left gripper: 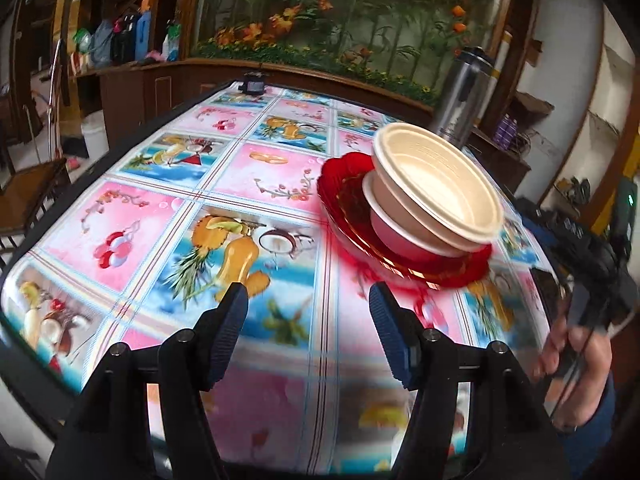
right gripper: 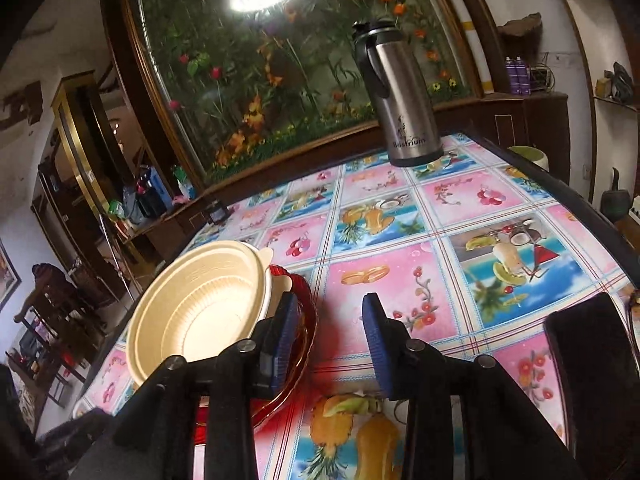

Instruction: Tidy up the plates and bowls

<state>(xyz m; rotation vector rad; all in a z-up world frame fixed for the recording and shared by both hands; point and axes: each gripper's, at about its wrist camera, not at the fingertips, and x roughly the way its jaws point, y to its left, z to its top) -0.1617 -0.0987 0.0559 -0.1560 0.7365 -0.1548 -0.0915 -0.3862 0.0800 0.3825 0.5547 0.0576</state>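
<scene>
A stack of cream bowls (left gripper: 436,186) sits on red glass plates (left gripper: 348,196) on the fruit-print table, right of centre in the left wrist view. My left gripper (left gripper: 308,320) is open and empty, just short of the plates and to their left. In the right wrist view the cream bowls (right gripper: 200,312) and the red plates (right gripper: 306,320) lie at the lower left. My right gripper (right gripper: 330,332) is open and empty, its left finger over the plates' right rim.
A steel thermos (right gripper: 400,96) stands at the far edge of the table (right gripper: 400,280). A small dark object (left gripper: 254,82) sits at the far left corner. A hand holding the right gripper's handle (left gripper: 576,356) shows at the right. A cabinet with a flower mural stands behind.
</scene>
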